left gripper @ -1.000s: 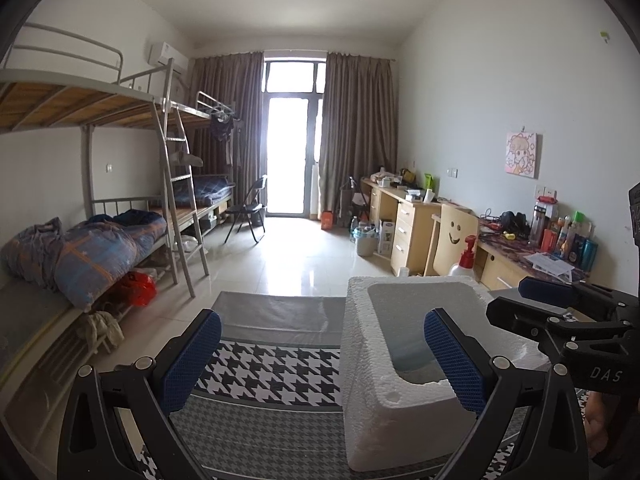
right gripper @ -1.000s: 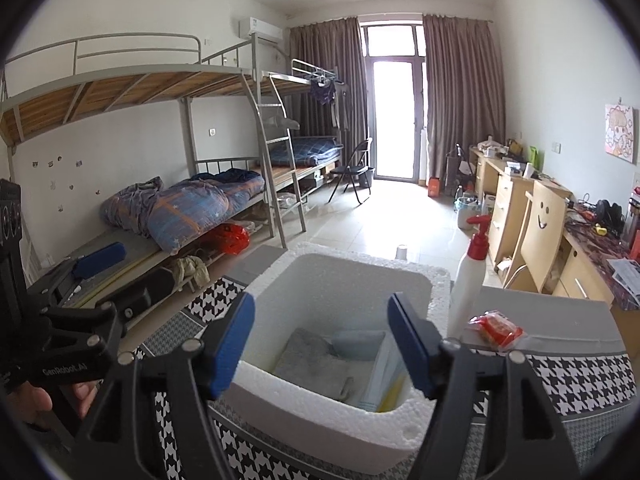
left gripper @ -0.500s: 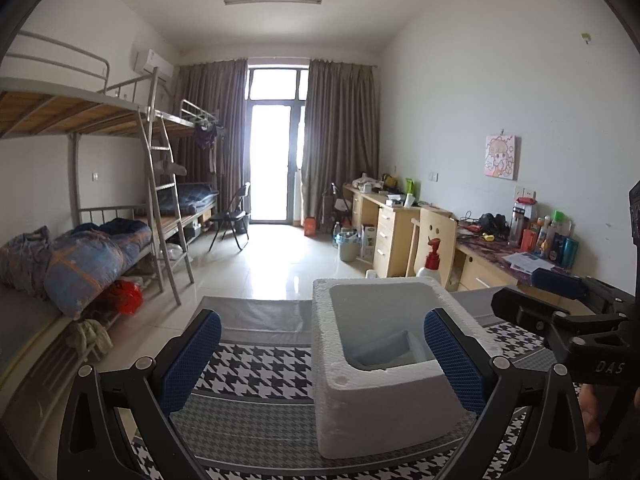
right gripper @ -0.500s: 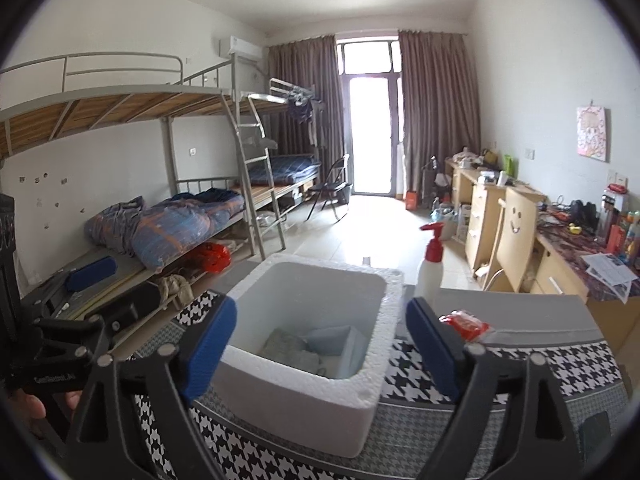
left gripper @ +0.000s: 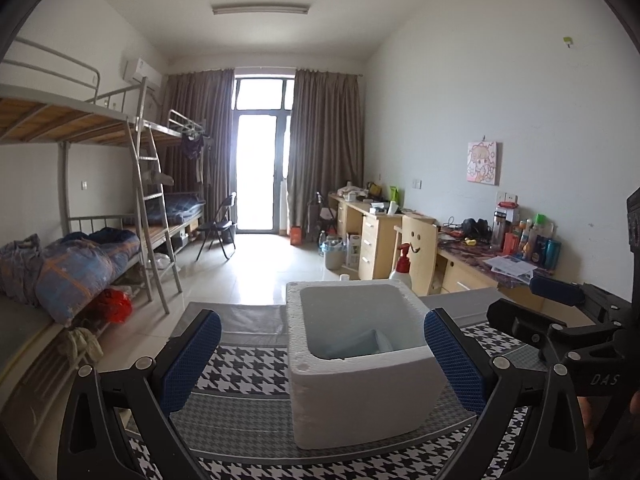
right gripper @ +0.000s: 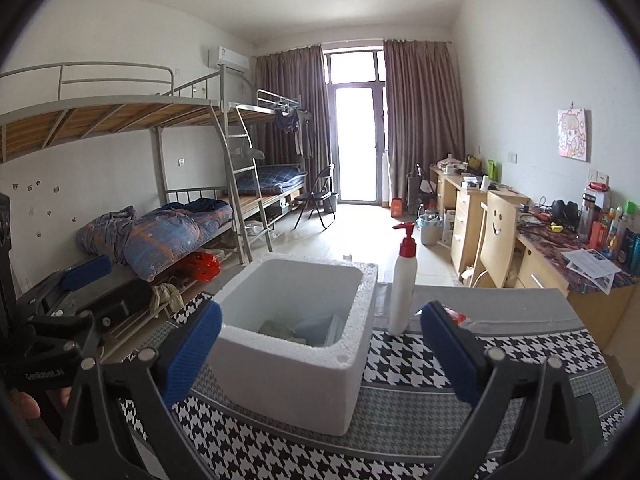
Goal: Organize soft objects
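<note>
A white foam box [left gripper: 362, 384] stands on a houndstooth cloth [left gripper: 248, 372]; it also shows in the right wrist view [right gripper: 288, 376]. Soft grey and pale blue items [right gripper: 298, 326] lie inside it. My left gripper [left gripper: 320, 364] is open and empty, held back in front of the box. My right gripper [right gripper: 320, 354] is open and empty, also in front of the box. A small red packet [right gripper: 456, 314] lies on the table, mostly hidden behind my right gripper's right finger.
A white pump bottle with a red top [right gripper: 403, 284] stands just right of the box. Bunk beds [right gripper: 160, 216] line the left wall, desks [right gripper: 560, 256] and a chair [right gripper: 498, 236] the right. The other gripper [left gripper: 568, 320] shows at the left wrist view's right edge.
Both grippers have pulled back and away from the box, which looks smaller and farther now. The right gripper's jaws have widened.
</note>
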The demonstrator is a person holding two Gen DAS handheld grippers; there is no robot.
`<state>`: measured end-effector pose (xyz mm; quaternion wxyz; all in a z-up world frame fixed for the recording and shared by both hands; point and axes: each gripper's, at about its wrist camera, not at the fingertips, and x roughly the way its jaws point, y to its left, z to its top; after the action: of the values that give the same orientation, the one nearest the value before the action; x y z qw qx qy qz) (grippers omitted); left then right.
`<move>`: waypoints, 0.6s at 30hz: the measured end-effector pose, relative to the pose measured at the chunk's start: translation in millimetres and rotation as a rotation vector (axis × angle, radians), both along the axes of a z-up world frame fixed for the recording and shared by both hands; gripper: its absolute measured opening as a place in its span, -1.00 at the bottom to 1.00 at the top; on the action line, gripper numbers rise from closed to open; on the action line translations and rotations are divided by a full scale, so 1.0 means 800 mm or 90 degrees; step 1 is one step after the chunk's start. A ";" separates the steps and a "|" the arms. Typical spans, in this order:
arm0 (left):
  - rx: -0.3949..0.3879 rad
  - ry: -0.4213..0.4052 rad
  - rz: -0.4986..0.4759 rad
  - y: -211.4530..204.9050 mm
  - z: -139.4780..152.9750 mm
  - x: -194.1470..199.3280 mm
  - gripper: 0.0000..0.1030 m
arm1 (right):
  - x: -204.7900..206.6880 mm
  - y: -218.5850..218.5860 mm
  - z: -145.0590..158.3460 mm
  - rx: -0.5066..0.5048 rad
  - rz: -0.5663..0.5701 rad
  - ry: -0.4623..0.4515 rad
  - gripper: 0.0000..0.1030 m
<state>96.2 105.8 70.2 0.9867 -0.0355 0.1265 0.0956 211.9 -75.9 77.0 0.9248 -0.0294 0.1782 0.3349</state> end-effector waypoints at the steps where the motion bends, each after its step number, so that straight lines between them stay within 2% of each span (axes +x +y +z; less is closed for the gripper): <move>1: 0.001 -0.001 0.000 -0.003 0.000 -0.001 0.98 | -0.001 -0.002 0.001 0.002 -0.001 -0.002 0.96; 18: 0.010 -0.022 -0.020 -0.038 -0.009 -0.029 0.98 | -0.029 -0.032 0.000 0.006 -0.015 -0.041 0.96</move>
<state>73.3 75.3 63.4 0.9904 -0.0271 0.1094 0.0802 188.7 -101.7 77.0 0.9340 -0.0337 0.1474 0.3236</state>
